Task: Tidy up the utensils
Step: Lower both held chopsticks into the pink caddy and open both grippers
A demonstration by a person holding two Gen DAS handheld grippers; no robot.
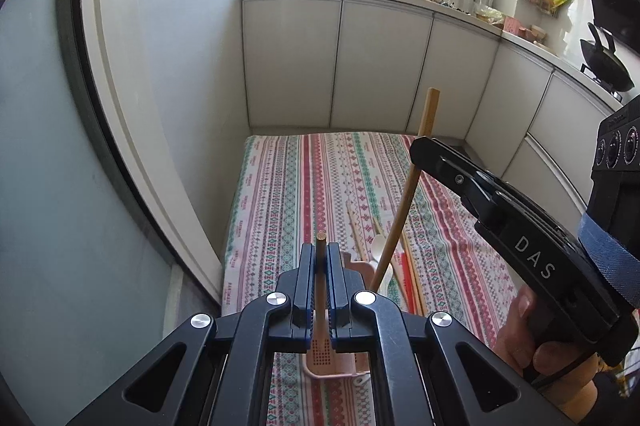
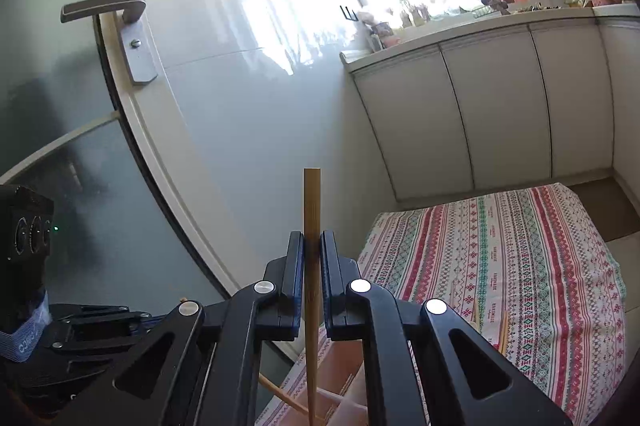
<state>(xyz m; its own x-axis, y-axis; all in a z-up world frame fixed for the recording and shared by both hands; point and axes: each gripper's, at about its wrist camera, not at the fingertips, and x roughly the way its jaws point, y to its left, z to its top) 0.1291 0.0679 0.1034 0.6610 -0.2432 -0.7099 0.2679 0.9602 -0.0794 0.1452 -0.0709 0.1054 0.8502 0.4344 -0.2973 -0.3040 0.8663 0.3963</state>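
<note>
Left gripper (image 1: 321, 258) jaws pinching a brown chopstick (image 1: 321, 290) end-on, right gripper (image 2: 312, 246) jaws pinching a bamboo chopstick (image 2: 311, 210) upright, tip down over pink holder (image 2: 340, 366).

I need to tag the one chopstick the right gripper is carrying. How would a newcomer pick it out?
Start at the striped tablecloth, then find the right gripper above it. Clamped in it is a long bamboo chopstick, standing nearly upright in the air, unlike the loose chopsticks lying flat on the cloth.
</note>
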